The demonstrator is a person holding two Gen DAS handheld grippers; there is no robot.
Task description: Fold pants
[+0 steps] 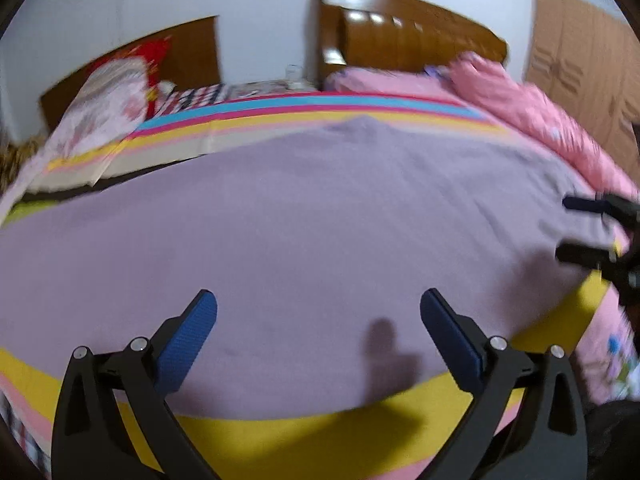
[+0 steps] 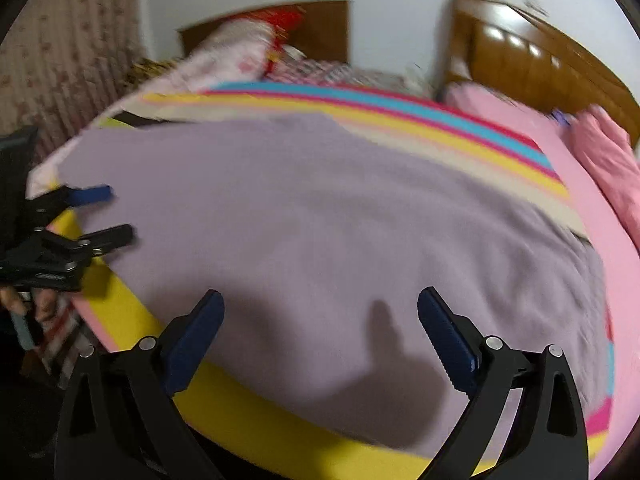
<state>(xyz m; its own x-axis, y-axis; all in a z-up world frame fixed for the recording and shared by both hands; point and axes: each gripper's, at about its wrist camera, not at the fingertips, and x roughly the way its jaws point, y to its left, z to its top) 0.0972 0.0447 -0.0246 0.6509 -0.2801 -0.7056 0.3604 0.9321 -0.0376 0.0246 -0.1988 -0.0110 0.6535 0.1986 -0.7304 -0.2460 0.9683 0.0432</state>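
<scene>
Pants [image 1: 304, 220] lie spread flat on the bed [image 1: 280, 436], a big lilac-grey sheet of fabric over the striped bedcover [image 1: 320, 110], near edge running along the yellow band at the bed's front. No fold line or doubled layer shows anywhere, so I'd judge the task at or near its start: cloth laid out, smoothed, nothing folded yet. Both views are motion-blurred, so waistband vs. leg ends can't be told apart; possibly the legs already lie one over the other, but the pics don't settle it.

Left gripper [image 1: 318, 304]: jaws wide apart, nothing between them, hovering above the near part of the pants. Right gripper [image 2: 320, 302]: likewise spread and empty, over the near edge further along to the right. Each shows at the rim of the other's view, also agape.

What's left, by my reading: pick up an edge or end w/ both grippers, bring it across, lay it down, then fold again.

Containers: none in view. Only a pink quilt [image 1: 540, 120] and pillows [image 1: 112, 100] at the far side, wooden headboard [image 1: 400, 36] behind.
</scene>
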